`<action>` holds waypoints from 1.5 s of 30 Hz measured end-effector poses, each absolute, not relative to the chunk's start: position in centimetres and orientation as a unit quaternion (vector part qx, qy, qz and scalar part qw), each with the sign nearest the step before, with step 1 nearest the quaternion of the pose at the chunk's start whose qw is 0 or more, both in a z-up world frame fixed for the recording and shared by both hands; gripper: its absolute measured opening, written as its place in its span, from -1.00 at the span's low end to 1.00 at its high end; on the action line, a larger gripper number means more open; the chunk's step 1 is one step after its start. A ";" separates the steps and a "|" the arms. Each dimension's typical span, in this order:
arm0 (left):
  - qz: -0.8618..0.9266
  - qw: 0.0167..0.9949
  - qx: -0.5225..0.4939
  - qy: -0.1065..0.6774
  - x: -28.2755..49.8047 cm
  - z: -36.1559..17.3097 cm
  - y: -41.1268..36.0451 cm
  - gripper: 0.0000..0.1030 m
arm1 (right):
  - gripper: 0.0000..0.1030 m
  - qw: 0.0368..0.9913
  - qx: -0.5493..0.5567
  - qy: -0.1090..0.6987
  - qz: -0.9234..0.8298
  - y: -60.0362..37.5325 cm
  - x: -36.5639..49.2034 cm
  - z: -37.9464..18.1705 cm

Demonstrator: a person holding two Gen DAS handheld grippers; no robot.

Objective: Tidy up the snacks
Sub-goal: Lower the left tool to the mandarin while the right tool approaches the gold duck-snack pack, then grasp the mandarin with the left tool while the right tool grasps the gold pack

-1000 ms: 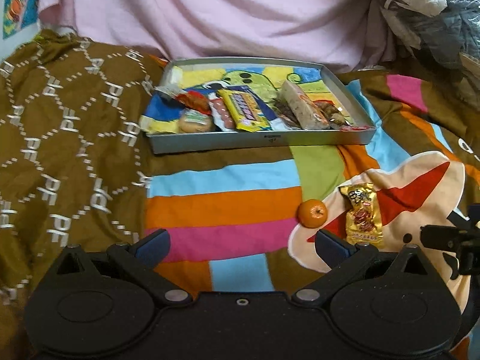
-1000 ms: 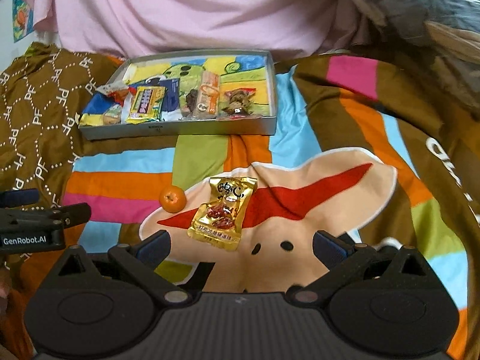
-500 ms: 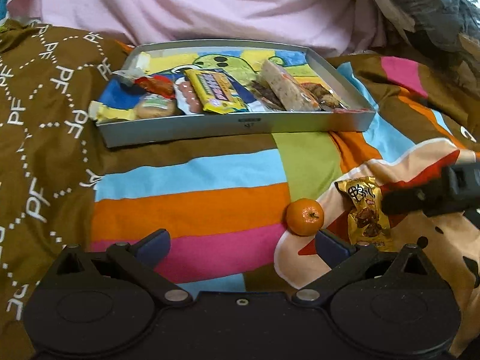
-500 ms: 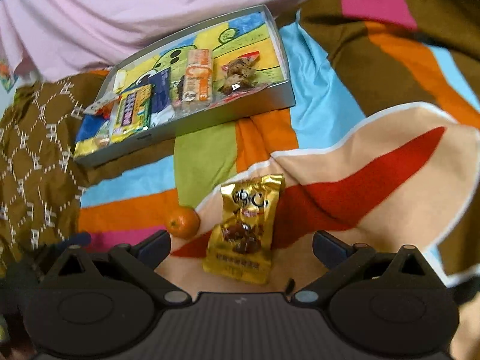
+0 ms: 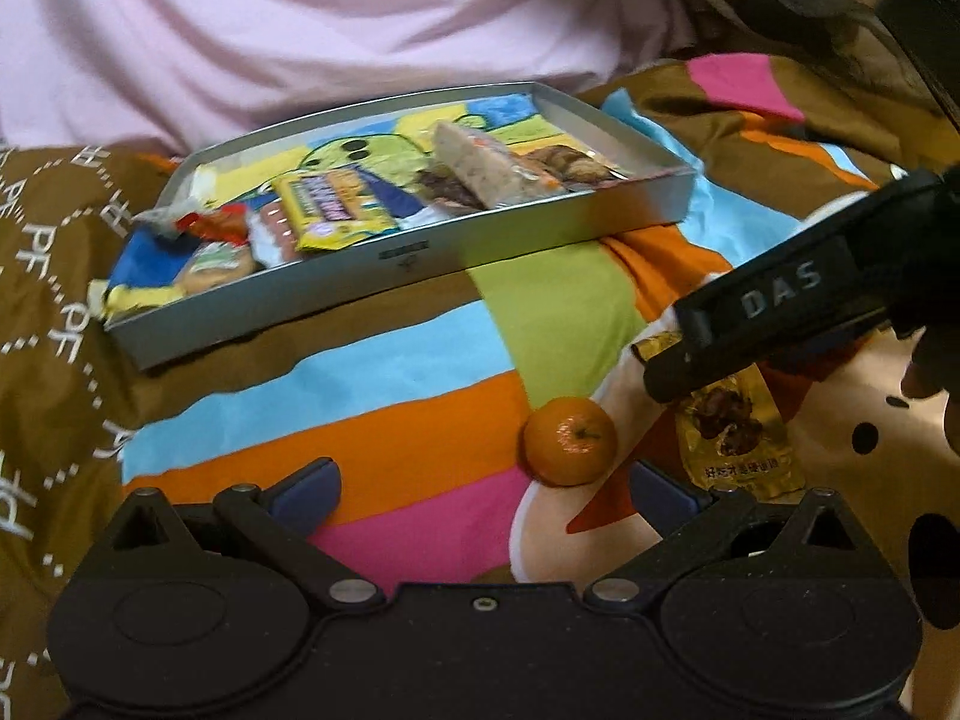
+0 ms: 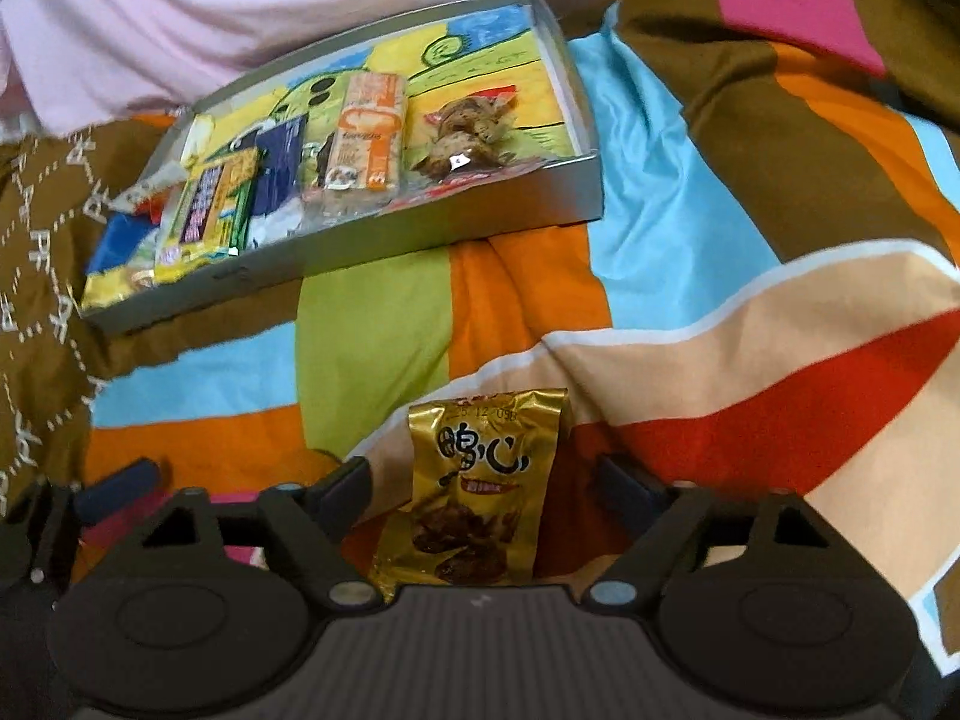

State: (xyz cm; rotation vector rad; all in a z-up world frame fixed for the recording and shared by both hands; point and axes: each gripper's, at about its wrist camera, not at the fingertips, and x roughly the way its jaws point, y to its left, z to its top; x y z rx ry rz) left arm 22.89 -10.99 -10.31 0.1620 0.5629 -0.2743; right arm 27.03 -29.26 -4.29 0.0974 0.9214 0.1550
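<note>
gold packet [image 6: 471, 495]: shiny foil, black characters on front, brown snack picture below, top edge crimped. Lies flat on the striped blanket [image 6: 372, 324], long axis toward 12 o'clock. Right gripper [image 6: 480, 486] straddles it: fingers spread, one either side, gaps visible, pads not on the foil. Jaws have just been closing, packet between them

Left gripper [image 5: 483, 489] fingers spread wide, nothing between them but blanket. Orange [image 5: 570, 441] sits just inside its right finger at 1 o'clock, not touching as far as I can tell. In left view the packet is just right of the orange, its top covered by the right gripper's black finger marked DAS

Tray [image 6: 420, 228] at 11 o'clock from the packet, well apart: grey metal, cartoon print on the floor, holds a yellow bar [image 6: 207, 210], orange-white bar [image 6: 363, 132], brown snack pack [image 6: 468, 132], more wrappers piled at its left end. Right part of tray floor is bare

Pink cloth [image 6: 240, 6] behind the tray

Nothing lies between packet and tray but blanket folds
</note>
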 end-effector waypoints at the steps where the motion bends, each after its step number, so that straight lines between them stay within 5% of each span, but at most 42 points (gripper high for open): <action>1: -0.140 0.947 0.085 0.275 23.0 -10.4 -11.2 0.92 | 0.56 0.892 0.040 0.444 0.076 -29.1 27.0 -4.3; 5: -0.157 0.944 0.104 0.271 23.1 -10.8 -11.9 0.78 | 0.32 0.888 0.026 0.450 0.091 -28.6 26.7 -3.9; 15: -0.156 0.945 0.130 0.257 23.2 -11.2 -12.8 0.51 | 0.12 0.879 0.009 0.467 0.094 -28.0 27.0 -4.5; 17: -0.158 0.945 0.135 0.253 23.2 -11.2 -12.9 0.36 | -0.12 0.881 0.007 0.464 0.088 -28.1 27.0 -4.1; 23: -0.179 0.941 0.143 0.249 23.0 -11.3 -13.2 -0.04 | -0.14 0.880 0.012 0.468 0.080 -29.0 26.7 -3.8; 30: -0.186 0.940 0.146 0.248 23.2 -11.3 -13.5 -0.23 | -0.12 0.878 0.019 0.471 0.080 -29.2 26.7 -3.9; 45: -0.171 0.942 0.141 0.252 23.4 -11.2 -13.6 -0.24 | -0.05 0.882 0.006 0.464 0.079 -29.2 26.8 -4.5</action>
